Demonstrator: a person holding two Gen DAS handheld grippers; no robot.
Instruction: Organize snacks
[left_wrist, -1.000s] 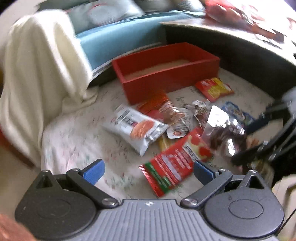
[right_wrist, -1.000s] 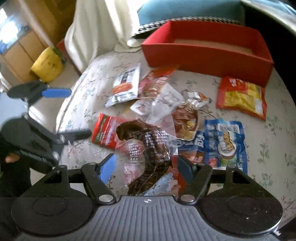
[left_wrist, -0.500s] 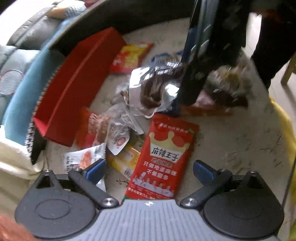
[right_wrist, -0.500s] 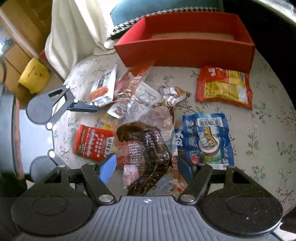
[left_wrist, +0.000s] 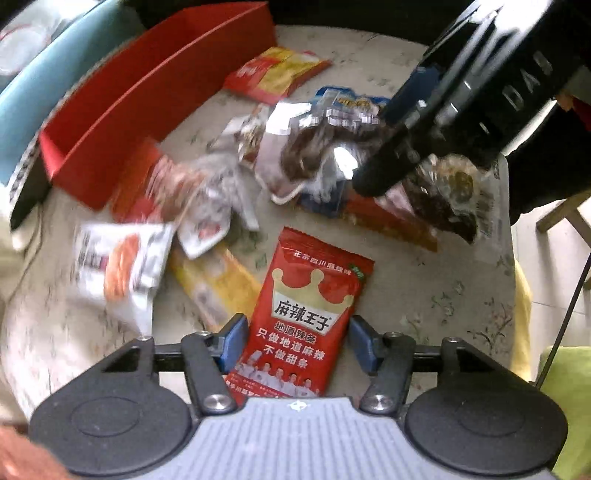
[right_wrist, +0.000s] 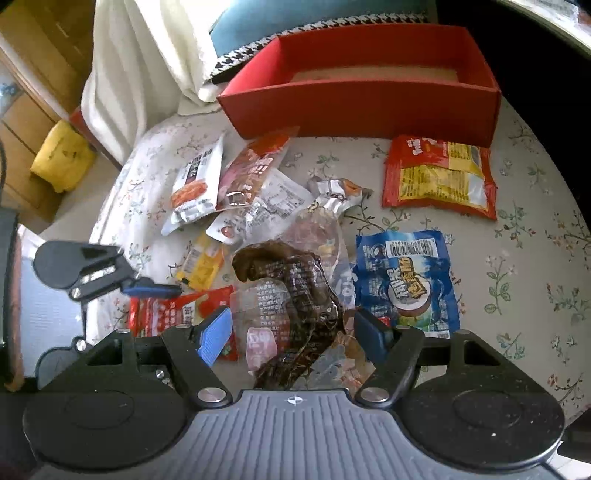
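A red packet with a crown print lies flat on the flowered cloth, its lower half between the fingers of my left gripper. The jaws are closing around it, and a thin gap still shows beside each pad. My right gripper is shut on a clear packet of dark brown snack and holds it above the pile. The left wrist view shows that packet hanging from the right gripper's fingers. The red box stands with nothing in it at the far edge.
Loose packets lie in a pile: a red and yellow one, a blue one, a white one, a yellow one. A white blanket hangs at the left. A yellow bag sits on the floor.
My left gripper swung over the red crown packet and came down on it, and its jaws have narrowed around it. My right gripper kept its hold on the clear packet.
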